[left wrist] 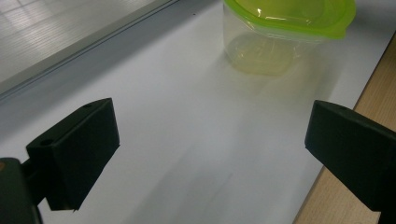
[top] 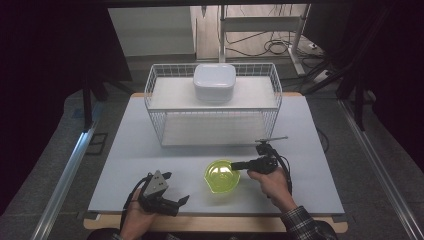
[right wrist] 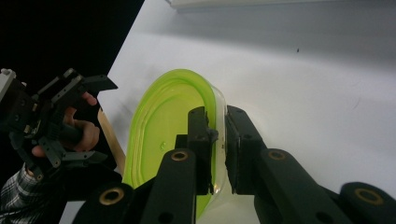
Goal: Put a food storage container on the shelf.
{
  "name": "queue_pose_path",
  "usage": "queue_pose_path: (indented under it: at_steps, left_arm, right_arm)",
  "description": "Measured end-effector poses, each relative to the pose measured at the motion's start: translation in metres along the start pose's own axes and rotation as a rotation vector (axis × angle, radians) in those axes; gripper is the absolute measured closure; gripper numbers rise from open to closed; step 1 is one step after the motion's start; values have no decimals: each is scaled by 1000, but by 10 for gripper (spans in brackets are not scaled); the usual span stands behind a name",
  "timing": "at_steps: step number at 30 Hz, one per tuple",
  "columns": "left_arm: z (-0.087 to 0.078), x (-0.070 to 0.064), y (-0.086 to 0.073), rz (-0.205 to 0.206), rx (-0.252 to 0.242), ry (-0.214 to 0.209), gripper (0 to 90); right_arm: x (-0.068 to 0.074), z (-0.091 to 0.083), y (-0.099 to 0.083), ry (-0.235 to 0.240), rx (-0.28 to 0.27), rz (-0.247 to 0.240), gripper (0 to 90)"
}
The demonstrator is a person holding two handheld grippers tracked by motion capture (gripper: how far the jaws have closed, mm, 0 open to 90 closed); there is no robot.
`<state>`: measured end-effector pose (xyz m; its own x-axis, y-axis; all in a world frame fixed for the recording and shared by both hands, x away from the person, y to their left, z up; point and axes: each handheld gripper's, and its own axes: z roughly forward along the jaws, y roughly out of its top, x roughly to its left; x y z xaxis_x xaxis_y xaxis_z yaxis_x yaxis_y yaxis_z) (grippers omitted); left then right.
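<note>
Two grippers at work near the table's front edge. Nearest, left gripper [top: 175,201] resting low with jaws wide apart, holding nothing, aimed toward the container. Just beyond, right gripper [right wrist: 218,140] clamped on the rim of the round clear plastic container with lime-green lid [top: 221,176], one jaw inside the lip and one outside. Container standing on the white tabletop [top: 125,165], front centre, well short of the white wire two-tier rack [top: 155,90]. Judged early: grasp made, lifting and placing yet to come. Farther back, stacked white square dishes [top: 215,81] on the rack's top shelf. Rim pinch clear from right gripper view; clear walls and lid overhang from left gripper view.
</note>
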<state>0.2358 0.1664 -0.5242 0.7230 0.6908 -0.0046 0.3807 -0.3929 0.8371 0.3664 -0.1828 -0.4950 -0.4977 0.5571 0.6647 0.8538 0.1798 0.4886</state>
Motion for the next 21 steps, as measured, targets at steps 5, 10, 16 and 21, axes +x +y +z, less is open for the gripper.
queue_pose_path:
  at_steps: [5, 10, 16, 21]
  left_arm:
    - [0, 0, 0, 0, -2, 3, 27]
    - [-1, 1, 0, -2, -3, 5, 26]
    - [-1, 1, 0, -3, -4, 8, 26]
    - [-1, 1, 0, -4, -4, 8, 26]
  right_arm:
    - [1, -5, 2, 14, -25, 5, 814]
    - [8, -12, 6, 34, -54, -9, 814]
    - [23, -23, 15, 44, -93, -46, 813]
    - [35, -34, 26, 47, -122, -70, 814]
